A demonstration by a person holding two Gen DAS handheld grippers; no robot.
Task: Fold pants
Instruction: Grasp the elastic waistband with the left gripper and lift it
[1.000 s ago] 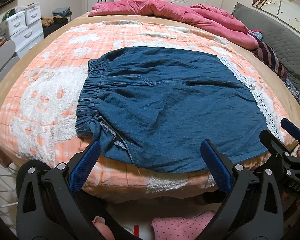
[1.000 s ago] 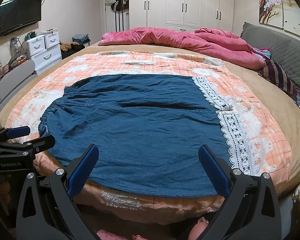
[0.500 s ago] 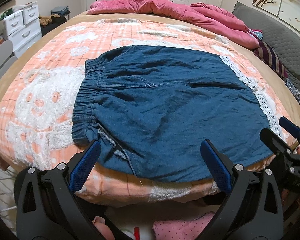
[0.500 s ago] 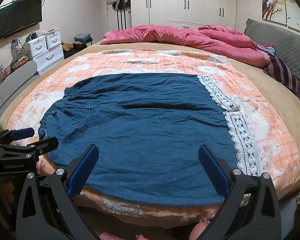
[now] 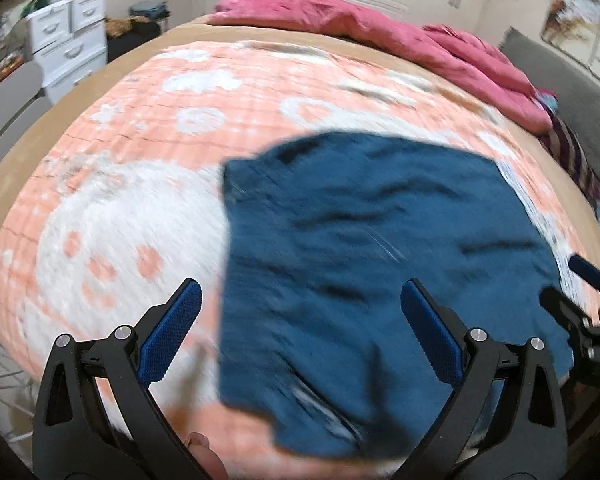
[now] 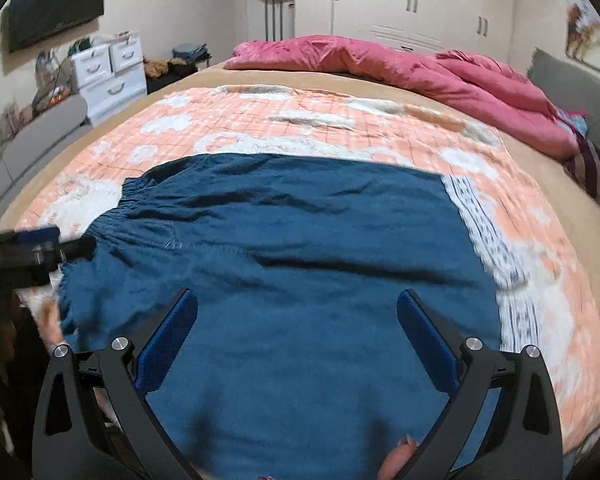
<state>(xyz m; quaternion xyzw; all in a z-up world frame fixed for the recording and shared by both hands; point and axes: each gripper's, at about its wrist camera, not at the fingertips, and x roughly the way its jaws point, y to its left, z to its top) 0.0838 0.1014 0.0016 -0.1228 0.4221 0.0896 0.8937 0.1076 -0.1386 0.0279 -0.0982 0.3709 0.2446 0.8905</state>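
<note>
Dark blue denim pants (image 6: 300,264) lie flat on the orange and white bedspread (image 6: 300,120). The elastic waistband is at the left and a white lace hem (image 6: 488,240) at the right. The pants also show, blurred, in the left wrist view (image 5: 360,260). My left gripper (image 5: 300,316) is open and empty, over the pants' near left corner and the bedspread (image 5: 120,200). My right gripper (image 6: 296,320) is open and empty above the pants' near edge. Each gripper shows at the edge of the other view: the right one (image 5: 580,304) and the left one (image 6: 40,248).
A pink duvet (image 6: 400,68) is bunched at the far end of the bed. White drawers (image 6: 108,72) and a wall TV (image 6: 56,8) are at the left. A grey headboard (image 6: 572,84) and striped cloth (image 6: 596,176) are at the right. White wardrobes (image 6: 400,0) stand behind.
Both grippers have moved forward over the bed; the pants now fill more of each view. The left view has swung left and is blurred by motion. Both jaws stay open.
</note>
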